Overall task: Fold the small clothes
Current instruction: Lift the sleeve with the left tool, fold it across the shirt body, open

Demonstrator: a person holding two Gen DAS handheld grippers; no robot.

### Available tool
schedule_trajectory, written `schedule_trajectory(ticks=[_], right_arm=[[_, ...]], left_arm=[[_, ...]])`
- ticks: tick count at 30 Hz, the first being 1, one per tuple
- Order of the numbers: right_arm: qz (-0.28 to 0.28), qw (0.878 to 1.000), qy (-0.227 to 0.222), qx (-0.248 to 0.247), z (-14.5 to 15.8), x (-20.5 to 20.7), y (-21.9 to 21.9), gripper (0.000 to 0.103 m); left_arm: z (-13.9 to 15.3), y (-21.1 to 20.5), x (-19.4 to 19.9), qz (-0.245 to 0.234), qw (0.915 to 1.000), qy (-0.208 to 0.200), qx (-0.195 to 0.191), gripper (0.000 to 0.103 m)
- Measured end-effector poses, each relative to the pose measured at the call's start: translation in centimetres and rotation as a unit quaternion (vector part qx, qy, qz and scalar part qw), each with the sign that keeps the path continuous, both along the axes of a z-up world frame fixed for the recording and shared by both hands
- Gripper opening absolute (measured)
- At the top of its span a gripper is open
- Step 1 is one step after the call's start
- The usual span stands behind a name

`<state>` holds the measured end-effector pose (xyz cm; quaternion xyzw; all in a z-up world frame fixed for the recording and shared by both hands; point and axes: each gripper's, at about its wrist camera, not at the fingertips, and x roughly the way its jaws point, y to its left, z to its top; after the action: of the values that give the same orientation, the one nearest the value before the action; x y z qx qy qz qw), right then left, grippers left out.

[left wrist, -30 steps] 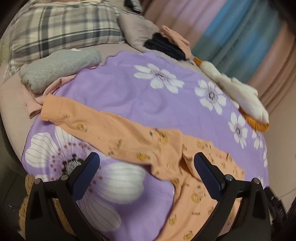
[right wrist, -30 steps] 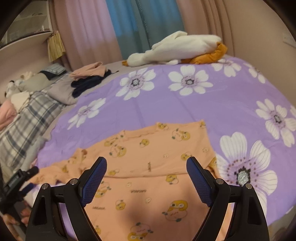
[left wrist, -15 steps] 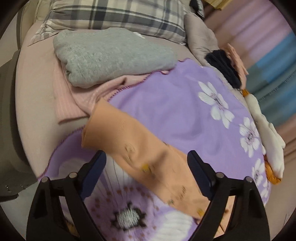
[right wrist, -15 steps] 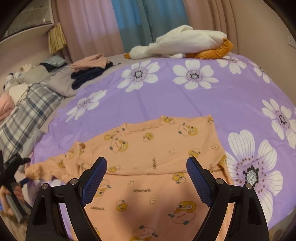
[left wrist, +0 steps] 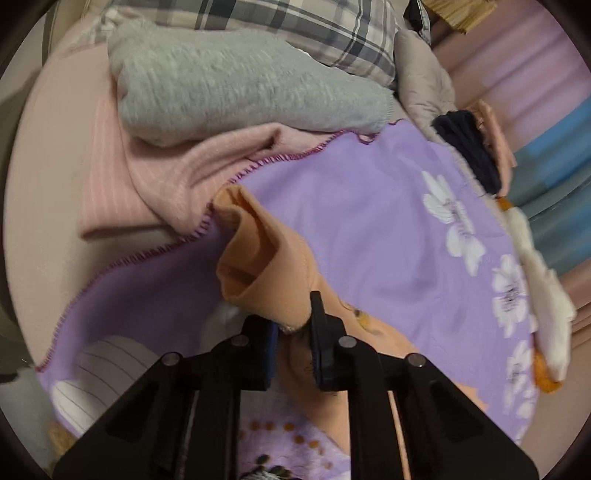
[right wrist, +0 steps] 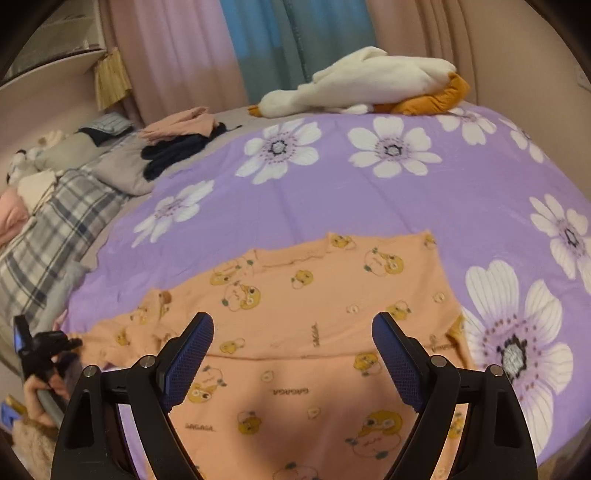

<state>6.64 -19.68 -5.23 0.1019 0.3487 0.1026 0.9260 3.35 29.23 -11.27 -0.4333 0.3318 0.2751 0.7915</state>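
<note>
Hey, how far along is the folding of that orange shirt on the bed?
Barely begun. Done: the orange shirt lies spread flat on the purple blanket. In hand: the left hand-held gripper has just been closing and now pinches the sleeve cuff. Left: folding that sleeve in, then the rest; the right hand-held gripper hangs open above the shirt body, holding nothing.

A bed under a purple flowered blanket, strewn with clothes.

An orange printed top lies flat on the blanket. A white and orange plush toy rests along the far edge. Beside the blanket lie a plaid pillow, a folded grey knit, a pink ribbed garment and a dark-and-peach pile.
</note>
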Motion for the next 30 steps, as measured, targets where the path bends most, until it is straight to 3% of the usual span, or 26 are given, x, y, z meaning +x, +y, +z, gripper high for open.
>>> schedule_trajectory(ticks=[7,16,22,26,28,30], right_arm=[[0.006,1.0,0.016,0.014,-0.8,0.3,0.0,0.087],[-0.001,1.0,0.001,0.015,-0.1,-0.4,-0.8,0.087],[-0.019,1.0,-0.001,0.021,0.0,-0.7,-2.5,0.087],[-0.029,0.999,-0.005,0.018,0.2,-0.9,-3.1,0.087],[-0.026,0.999,-0.001,0.046,0.1,-1.0,-3.6,0.087],[0.002,0.996,0.014,0.088,-0.1,-0.9,-3.9,0.087]], left_arm=[[3.0,-1.9,-0.5,-0.019,0.998,-0.057,0.019,0.012],[8.6,-8.3,1.2,-0.094,0.9875,-0.114,0.055,0.012],[10.0,-13.6,3.0,-0.155,0.9777,-0.108,0.092,0.012],[10.0,-15.4,4.2,-0.189,0.9739,-0.1,0.077,0.012],[10.3,-16.1,4.3,-0.216,0.9673,-0.121,0.053,0.012],[10.9,-17.7,5.0,-0.233,0.9629,-0.122,0.063,0.012]])
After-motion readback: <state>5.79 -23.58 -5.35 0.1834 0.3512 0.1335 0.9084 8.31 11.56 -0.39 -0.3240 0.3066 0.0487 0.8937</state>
